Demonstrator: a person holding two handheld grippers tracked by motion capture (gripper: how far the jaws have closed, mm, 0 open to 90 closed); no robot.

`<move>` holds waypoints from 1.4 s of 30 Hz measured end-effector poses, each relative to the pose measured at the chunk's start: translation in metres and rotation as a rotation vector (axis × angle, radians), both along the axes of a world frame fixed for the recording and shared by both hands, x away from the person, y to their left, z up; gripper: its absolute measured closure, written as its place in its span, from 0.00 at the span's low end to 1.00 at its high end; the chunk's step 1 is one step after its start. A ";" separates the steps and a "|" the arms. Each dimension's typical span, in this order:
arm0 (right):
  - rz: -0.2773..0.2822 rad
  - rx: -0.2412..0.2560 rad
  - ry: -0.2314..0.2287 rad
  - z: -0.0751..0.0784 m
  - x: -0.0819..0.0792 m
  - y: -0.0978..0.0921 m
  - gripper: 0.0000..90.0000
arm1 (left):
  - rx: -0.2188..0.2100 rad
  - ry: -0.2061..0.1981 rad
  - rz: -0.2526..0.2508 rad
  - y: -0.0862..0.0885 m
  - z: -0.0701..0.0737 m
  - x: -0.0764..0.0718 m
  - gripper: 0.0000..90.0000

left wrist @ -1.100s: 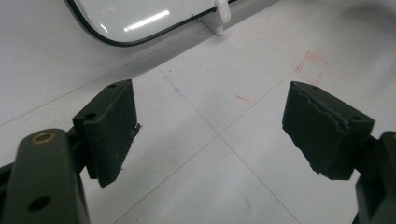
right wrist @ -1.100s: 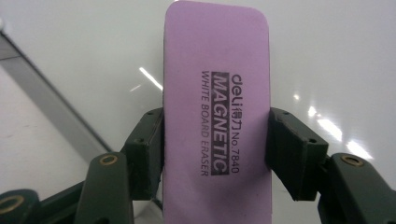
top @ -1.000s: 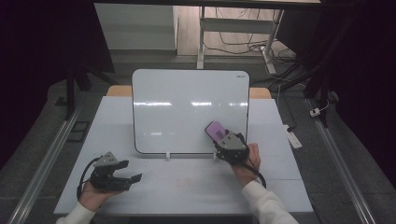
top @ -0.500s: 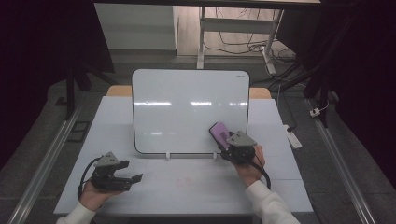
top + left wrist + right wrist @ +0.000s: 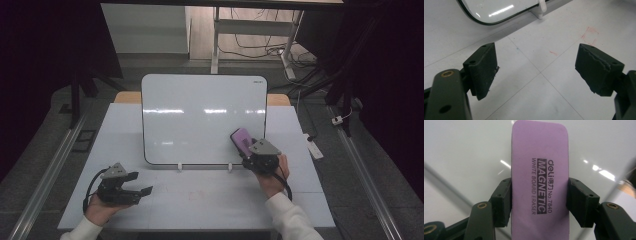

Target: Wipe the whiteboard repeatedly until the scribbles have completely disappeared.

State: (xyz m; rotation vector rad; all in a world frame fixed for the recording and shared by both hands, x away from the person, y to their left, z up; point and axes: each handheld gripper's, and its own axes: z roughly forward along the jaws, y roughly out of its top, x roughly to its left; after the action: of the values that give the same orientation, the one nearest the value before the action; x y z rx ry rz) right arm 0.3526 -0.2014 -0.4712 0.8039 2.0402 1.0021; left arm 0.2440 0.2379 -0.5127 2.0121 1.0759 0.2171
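- While the left gripper (image 5: 134,186) rested open and empty on the table (image 5: 210,200), it gave the whiteboard (image 5: 200,120) no support.
- The right gripper (image 5: 248,148) clamped the eraser (image 5: 540,180) against the whiteboard's lower right; hard pressure could topple the whiteboard.

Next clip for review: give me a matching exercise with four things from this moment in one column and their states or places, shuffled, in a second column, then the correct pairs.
Things:
1. left gripper
2. right gripper
3. purple eraser
4. whiteboard

States or places:
A. propped up on white feet at the middle of the table
B. printed with the words MAGNETIC WHITE BOARD ERASER
C. jaws wide apart over bare tabletop, holding nothing
D. jaws clamped on the sides of something, at the board's lower right corner

Pairs: 1-C, 2-D, 3-B, 4-A
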 end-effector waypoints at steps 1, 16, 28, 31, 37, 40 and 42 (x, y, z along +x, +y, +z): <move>-0.012 0.005 -0.006 0.001 0.001 -0.003 0.45 | 0.000 0.000 0.000 0.000 0.000 0.000 0.21; 0.120 -0.055 0.040 -0.019 -0.015 0.040 0.45 | 0.003 -0.001 0.000 -0.001 0.000 0.000 0.21; -0.037 0.024 -0.033 0.008 0.008 -0.006 0.45 | 0.002 -0.003 0.000 -0.001 0.000 0.000 0.21; -0.060 0.053 -0.023 0.011 0.010 -0.014 0.45 | 0.002 -0.002 0.001 -0.001 0.000 0.000 0.21; 0.042 0.102 0.005 0.017 -0.006 -0.003 0.45 | -0.002 -0.004 0.006 0.000 0.001 0.000 0.21; 0.102 0.116 0.034 0.016 -0.019 0.003 0.45 | -0.005 -0.006 0.006 0.001 0.001 0.000 0.21; 0.134 0.129 0.062 0.014 -0.028 0.005 0.45 | -0.006 -0.007 0.005 0.001 0.001 0.000 0.21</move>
State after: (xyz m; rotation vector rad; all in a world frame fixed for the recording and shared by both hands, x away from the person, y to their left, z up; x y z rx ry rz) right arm 0.3247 -0.1967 -0.4573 0.7806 2.1220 1.2079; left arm 0.2439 0.2391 -0.5114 2.0023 1.0765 0.2229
